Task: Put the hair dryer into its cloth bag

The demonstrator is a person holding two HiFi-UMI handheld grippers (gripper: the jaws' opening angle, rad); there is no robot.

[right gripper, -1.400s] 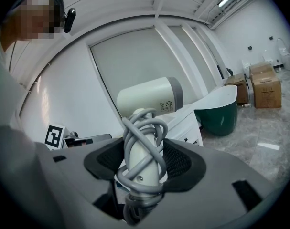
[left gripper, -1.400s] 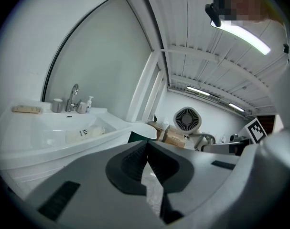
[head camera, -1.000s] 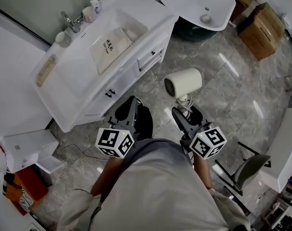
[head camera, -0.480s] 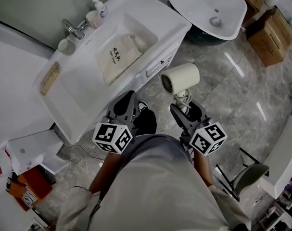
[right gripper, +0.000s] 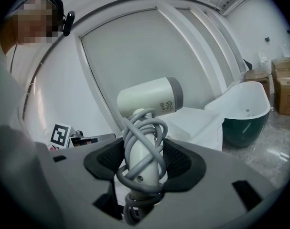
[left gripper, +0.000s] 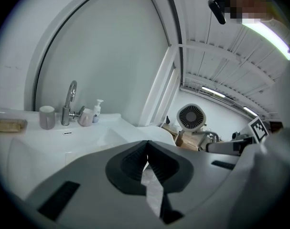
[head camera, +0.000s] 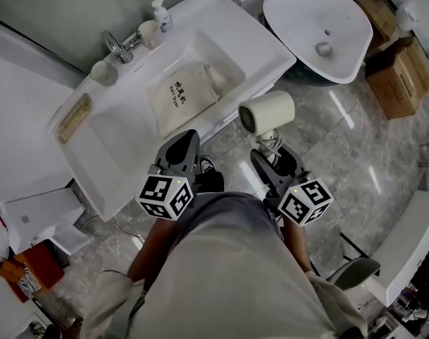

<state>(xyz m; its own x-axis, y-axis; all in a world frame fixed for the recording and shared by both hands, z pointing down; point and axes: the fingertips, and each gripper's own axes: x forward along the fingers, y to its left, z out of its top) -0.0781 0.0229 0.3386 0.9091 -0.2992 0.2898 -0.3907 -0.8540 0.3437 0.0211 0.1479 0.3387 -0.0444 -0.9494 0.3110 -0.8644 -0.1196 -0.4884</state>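
A cream hair dryer point(head camera: 268, 111) point(right gripper: 149, 95) stands upright in my right gripper point(head camera: 274, 162) point(right gripper: 144, 163), which is shut on its handle with the grey cord point(right gripper: 143, 147) wound round it. The beige cloth bag point(head camera: 182, 94) with dark print lies flat in the basin of the white vanity point(head camera: 122, 147), left of the dryer. My left gripper point(head camera: 180, 152) point(left gripper: 146, 160) is shut with nothing in it, just at the vanity's front edge below the bag. In the left gripper view the dryer's rear grille point(left gripper: 191, 117) shows to the right.
On the vanity's far edge stand a chrome tap point(head camera: 119, 46) point(left gripper: 69, 104), two cups point(head camera: 104, 72) and a pump bottle point(head camera: 160, 13). A white freestanding tub point(head camera: 324, 27) and cardboard boxes point(head camera: 400, 76) sit to the right. A chair point(head camera: 355, 272) stands at lower right.
Both grippers and the person have moved toward the vanity; the sink and bag now lie closer, right in front of the left gripper. The dryer stays held in the right gripper.
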